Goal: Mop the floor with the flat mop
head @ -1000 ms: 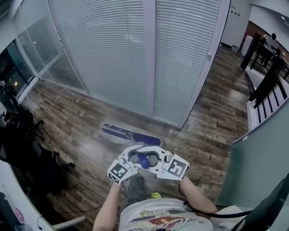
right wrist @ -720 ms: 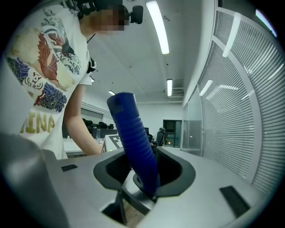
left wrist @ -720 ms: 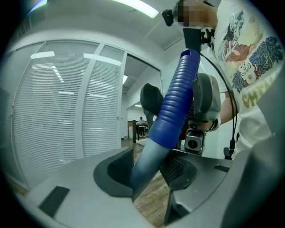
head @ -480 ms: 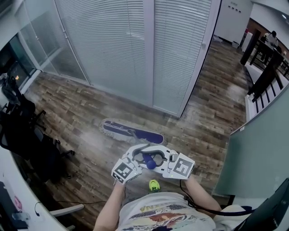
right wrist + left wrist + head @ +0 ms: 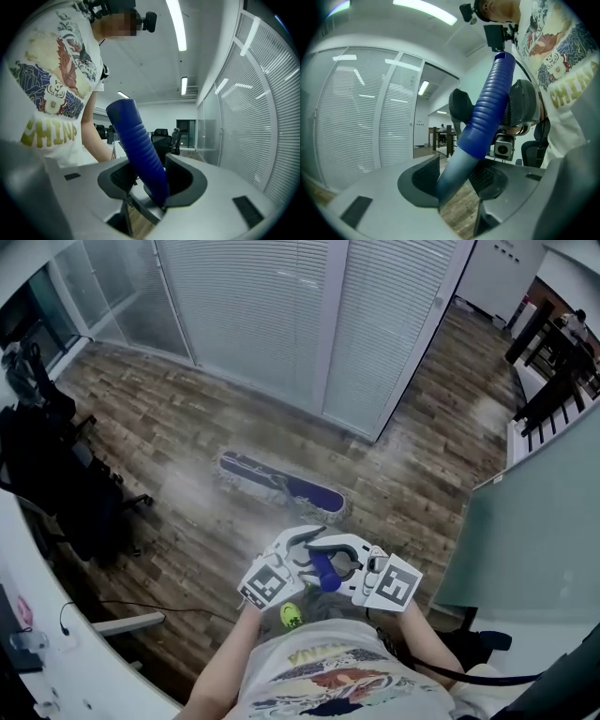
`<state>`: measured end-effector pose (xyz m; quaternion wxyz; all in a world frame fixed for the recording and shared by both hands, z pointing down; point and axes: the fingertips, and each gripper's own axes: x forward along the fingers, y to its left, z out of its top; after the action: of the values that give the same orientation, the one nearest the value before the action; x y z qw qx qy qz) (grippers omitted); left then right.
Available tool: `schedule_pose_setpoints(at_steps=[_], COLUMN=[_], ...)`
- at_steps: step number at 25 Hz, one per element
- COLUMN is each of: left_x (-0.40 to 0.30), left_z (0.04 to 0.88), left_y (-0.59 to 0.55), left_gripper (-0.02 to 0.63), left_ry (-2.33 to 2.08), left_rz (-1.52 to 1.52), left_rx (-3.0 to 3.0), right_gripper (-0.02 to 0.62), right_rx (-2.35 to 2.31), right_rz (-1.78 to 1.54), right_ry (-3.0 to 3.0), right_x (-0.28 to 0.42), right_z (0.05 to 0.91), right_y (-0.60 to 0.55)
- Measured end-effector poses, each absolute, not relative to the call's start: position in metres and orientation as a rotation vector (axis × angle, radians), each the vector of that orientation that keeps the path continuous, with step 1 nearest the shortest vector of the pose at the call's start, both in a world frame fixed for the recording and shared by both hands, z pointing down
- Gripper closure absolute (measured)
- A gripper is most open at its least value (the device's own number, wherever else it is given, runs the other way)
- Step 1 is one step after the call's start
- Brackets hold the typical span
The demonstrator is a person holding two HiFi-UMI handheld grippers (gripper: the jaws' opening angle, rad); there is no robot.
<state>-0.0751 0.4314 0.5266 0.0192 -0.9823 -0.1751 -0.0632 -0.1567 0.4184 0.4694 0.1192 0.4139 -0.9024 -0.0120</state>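
Observation:
The flat mop's blue head (image 5: 281,486) lies on the wood floor (image 5: 187,427) in front of me, on a wet streak. Its ribbed blue handle (image 5: 323,570) rises to my chest. My left gripper (image 5: 302,559) and right gripper (image 5: 345,563) face each other, both closed round the handle. In the left gripper view the handle (image 5: 487,112) runs between the left gripper's (image 5: 459,180) pads. In the right gripper view it (image 5: 136,140) stands between the right gripper's (image 5: 152,180) pads. Both pairs of jaws have just been opening slightly, with the handle still between them.
A glass wall with white blinds (image 5: 281,315) runs along the far side. Black office chairs (image 5: 56,474) stand at the left, a white desk edge (image 5: 56,652) at the lower left. A green partition (image 5: 525,540) stands at the right. A cable (image 5: 141,607) lies on the floor.
I have backed away from the glass wall with both grippers on the handle. The mop head has followed across the floor, away from the wall.

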Motion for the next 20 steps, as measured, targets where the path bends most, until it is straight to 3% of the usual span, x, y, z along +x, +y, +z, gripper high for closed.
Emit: schedule_pose_setpoints(at_steps=[11, 20], left_x=[-0.151, -0.162], left_z=[0.555, 0.581], left_y=[0.495, 0.487], left_gripper=[0.453, 0.452], left_ry=[-0.614, -0.615], left_rz=[-0.247, -0.265], left_rx=[-2.983, -2.953], right_gripper=[0.417, 0.396], right_rx=[1.174, 1.055], right_rz=[0.058, 0.114], right_ry=[-2.670, -2.725], right_x=[-0.236, -0.252], right_z=[0.499, 0.524], right_y=[0.480, 0.473])
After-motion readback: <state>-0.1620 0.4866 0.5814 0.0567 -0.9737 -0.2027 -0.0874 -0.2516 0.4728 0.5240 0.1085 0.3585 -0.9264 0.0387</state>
